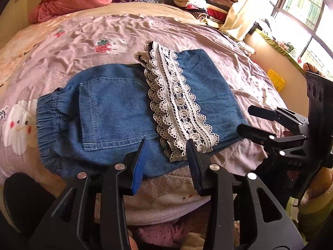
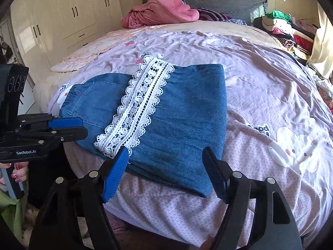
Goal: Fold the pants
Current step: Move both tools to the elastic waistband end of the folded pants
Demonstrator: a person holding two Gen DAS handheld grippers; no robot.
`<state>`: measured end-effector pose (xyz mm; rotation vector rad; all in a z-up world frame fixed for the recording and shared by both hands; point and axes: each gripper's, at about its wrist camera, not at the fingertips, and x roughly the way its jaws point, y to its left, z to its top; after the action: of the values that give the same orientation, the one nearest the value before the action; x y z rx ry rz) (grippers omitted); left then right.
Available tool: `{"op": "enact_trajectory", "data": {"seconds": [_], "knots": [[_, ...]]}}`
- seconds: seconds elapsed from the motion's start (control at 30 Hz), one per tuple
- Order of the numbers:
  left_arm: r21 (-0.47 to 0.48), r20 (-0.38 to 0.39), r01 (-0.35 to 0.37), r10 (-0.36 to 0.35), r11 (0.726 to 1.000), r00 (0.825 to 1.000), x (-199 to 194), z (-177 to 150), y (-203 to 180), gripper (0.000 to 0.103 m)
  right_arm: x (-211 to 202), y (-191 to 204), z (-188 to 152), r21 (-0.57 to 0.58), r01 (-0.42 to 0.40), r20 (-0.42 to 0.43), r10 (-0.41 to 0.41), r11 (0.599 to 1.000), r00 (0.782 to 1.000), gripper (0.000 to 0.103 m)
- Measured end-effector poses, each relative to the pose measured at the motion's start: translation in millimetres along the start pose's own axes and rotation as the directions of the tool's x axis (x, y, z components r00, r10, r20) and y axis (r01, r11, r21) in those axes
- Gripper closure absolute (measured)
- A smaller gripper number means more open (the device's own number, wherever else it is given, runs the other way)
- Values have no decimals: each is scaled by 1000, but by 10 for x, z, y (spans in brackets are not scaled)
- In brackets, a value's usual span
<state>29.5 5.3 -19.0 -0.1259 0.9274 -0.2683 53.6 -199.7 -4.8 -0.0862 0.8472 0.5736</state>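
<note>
Blue denim pants lie folded on the pink bedspread, the elastic waistband at the left, and a white lace cuff lies across the top. They also show in the right wrist view, with the lace cuff on the left half. My left gripper is open and empty just above the near edge of the pants. My right gripper is open and empty over the near right part of the pants. It shows from the side in the left wrist view.
A pink bundle of clothes lies by the headboard. A pile of clothes sits at the far right of the bed. White wardrobes stand to the left, a window to the right. The bed's near edge is just below the grippers.
</note>
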Motion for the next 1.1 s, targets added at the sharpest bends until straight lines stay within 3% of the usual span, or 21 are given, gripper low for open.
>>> {"op": "enact_trajectory", "data": {"seconds": [0.37, 0.63, 1.1], "knots": [[-81, 58, -52, 57, 995, 997, -354, -10, 362, 45, -152, 186, 170, 5, -17, 43, 16, 1000, 999, 23], [-188, 70, -95, 109, 978, 992, -533, -109, 831, 28, -29, 447, 452, -60, -51, 40, 53, 997, 998, 17], [-315, 31, -67, 81, 947, 996, -376, -305, 1423, 23, 622, 1109, 1131, -199, -165, -49, 158, 966, 986, 14]]}}
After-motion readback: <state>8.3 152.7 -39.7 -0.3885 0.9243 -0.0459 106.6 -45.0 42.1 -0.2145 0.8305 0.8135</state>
